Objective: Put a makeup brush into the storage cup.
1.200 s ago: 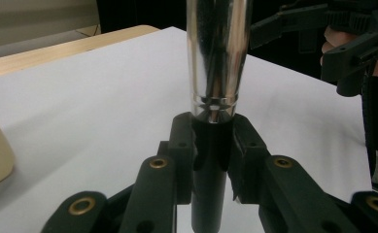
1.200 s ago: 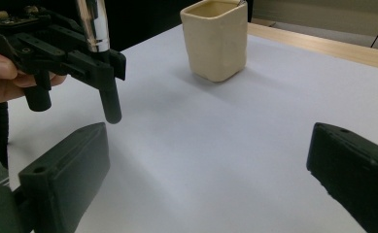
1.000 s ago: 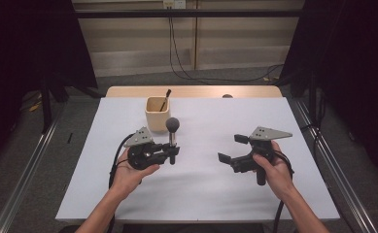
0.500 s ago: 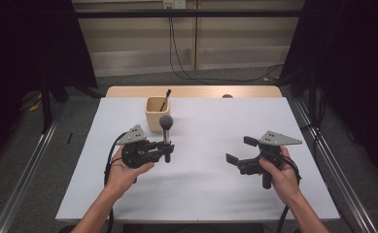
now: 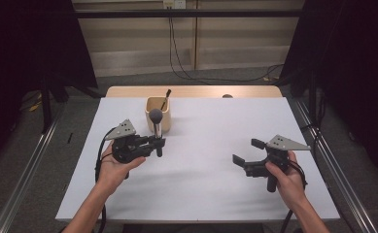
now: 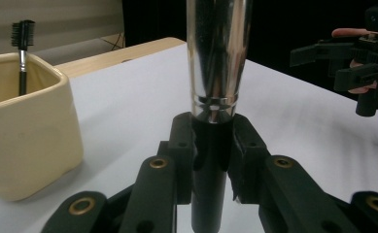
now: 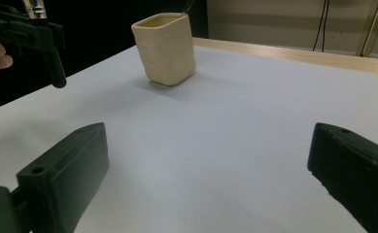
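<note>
The left hand-held gripper [image 5: 158, 142] is clamped on a makeup brush [image 5: 156, 127]. The brush stands upright between the jaws, with its round dark head on top and its black handle end pointing down, above the white counter [image 5: 211, 194]. In the left gripper view the jaws press on the black handle [image 6: 210, 160] from both sides, just below the shiny silver ferrule [image 6: 218, 53]. The brush is just in front of the cream square cup [image 5: 158, 114], at about 6 o'clock from it, and it is not inside the cup. In the cup leans a small eyebrow brush [image 6: 22, 46] with dark bristles. The right hand-held gripper [image 5: 249, 154] is at about 4 o'clock from the cup, well apart from it. Its jaws stand wide apart with nothing between them, pointing to the left over the counter.
</note>
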`<state>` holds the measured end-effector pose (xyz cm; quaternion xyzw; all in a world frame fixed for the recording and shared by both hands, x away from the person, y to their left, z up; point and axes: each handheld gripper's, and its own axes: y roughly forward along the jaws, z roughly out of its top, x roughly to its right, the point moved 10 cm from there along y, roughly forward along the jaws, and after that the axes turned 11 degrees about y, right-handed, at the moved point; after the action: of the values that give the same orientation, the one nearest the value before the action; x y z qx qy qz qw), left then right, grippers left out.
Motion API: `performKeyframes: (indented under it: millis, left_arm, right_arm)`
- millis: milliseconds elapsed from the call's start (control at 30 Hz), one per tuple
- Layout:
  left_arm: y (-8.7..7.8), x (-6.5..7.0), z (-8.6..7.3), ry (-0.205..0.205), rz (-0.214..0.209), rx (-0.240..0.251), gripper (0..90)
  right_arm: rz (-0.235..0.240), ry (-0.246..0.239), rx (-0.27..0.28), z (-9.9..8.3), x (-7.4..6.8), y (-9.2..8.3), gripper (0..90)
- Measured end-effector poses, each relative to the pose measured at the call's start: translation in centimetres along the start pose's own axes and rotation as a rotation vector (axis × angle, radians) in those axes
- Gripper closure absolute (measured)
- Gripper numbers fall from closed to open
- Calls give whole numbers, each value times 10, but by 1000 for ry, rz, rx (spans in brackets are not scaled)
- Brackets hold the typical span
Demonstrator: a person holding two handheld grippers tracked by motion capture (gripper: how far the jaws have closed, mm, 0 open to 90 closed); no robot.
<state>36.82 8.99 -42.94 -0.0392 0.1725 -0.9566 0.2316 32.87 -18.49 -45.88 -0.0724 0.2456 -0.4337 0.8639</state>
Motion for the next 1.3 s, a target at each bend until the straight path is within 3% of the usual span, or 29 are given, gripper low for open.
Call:
performKeyframes:
  millis: [367, 800, 1300]
  left_arm:
    - [-9, -9, 4, 3, 17, -1, 746]
    - [-24, -28, 21, 17, 60, 16, 746]
    - [-34, -46, 41, 21, 101, 41, 746]
  right_arm:
    - [-14, -4, 16, -3, 3, -5, 6]
    - [-39, -9, 12, -8, 6, -8, 5]
    - [-84, 16, 39, -12, 18, -26, 4]
